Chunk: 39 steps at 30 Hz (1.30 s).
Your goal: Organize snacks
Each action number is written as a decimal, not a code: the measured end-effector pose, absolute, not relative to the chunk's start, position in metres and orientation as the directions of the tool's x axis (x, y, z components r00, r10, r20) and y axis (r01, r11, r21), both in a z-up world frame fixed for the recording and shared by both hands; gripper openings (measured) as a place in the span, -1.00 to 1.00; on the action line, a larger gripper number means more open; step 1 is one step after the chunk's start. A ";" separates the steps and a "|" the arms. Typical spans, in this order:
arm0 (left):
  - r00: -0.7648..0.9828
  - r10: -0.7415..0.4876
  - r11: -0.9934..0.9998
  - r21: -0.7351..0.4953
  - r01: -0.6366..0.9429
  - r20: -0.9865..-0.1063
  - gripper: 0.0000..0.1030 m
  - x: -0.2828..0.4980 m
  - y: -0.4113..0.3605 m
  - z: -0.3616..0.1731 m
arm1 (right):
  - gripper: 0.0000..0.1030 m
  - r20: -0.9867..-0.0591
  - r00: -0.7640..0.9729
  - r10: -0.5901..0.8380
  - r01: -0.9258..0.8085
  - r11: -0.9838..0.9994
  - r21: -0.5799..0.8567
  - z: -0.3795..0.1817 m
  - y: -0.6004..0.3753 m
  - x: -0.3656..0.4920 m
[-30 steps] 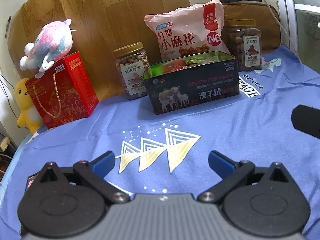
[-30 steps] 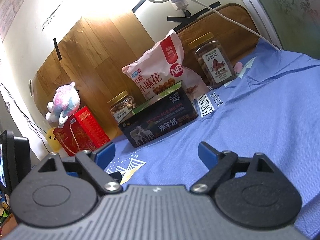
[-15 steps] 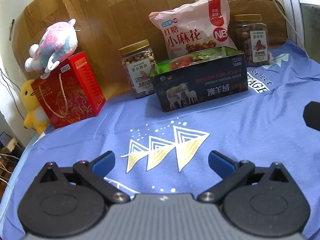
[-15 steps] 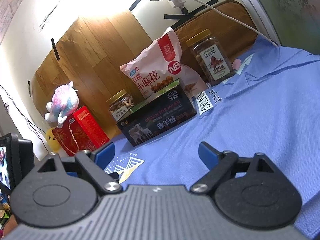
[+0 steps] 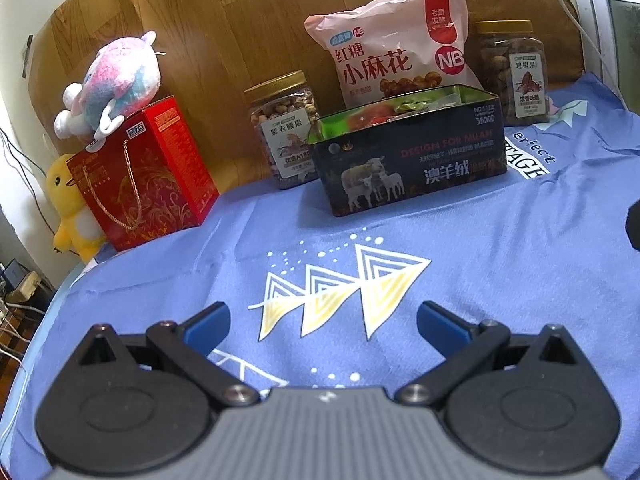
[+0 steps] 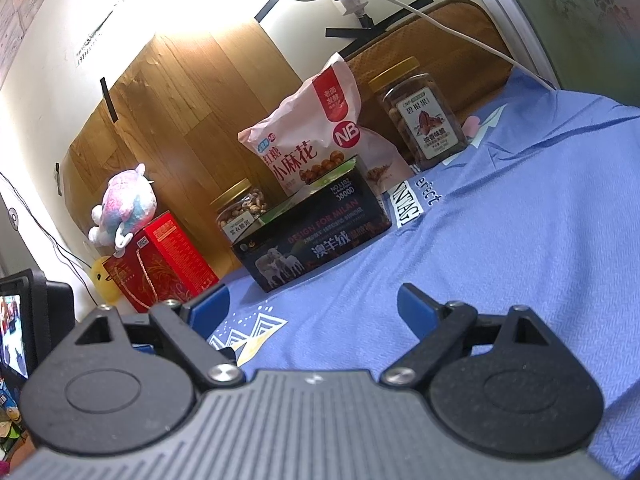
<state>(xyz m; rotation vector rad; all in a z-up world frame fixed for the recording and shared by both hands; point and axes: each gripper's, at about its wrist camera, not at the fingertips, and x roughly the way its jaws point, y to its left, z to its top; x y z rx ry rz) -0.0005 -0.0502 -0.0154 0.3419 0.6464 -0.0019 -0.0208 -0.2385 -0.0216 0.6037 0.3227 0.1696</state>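
Left gripper (image 5: 323, 320): jaws spread wide, nothing between them, held over the blue printed cloth (image 5: 500, 248). Right gripper (image 6: 314, 306): jaws likewise spread and empty, above the same cloth. An open dark tin box (image 5: 408, 160) with sheep artwork sits at the far side of the cloth, packets visible inside. Behind it leans a pink snack bag (image 5: 394, 44), flanked by a left nut jar (image 5: 286, 130) and a right nut jar (image 5: 516, 72). A red gift box (image 5: 144, 176) stands left, topped by a plush toy (image 5: 116, 80).

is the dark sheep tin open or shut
Open: the dark tin has no lid on, and green and red packets show above its rim in the left wrist view.
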 end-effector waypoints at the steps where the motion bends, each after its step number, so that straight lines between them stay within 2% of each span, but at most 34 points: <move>1: 0.800 0.105 0.944 0.312 0.107 -0.591 1.00 0.000 -0.050 -0.015 | 0.80 -0.248 0.936 0.249 -0.062 0.811 0.582 -0.022 -0.239 -0.021; 15: 0.807 0.133 0.939 0.333 0.083 -0.576 1.00 0.002 -0.049 -0.015 | 0.81 -0.250 0.936 0.247 -0.058 0.810 0.584 -0.023 -0.239 -0.021; 39: 0.802 0.111 0.943 0.317 0.101 -0.586 1.00 -0.001 -0.050 -0.015 | 0.81 -0.250 0.936 0.247 -0.057 0.809 0.585 -0.024 -0.239 -0.022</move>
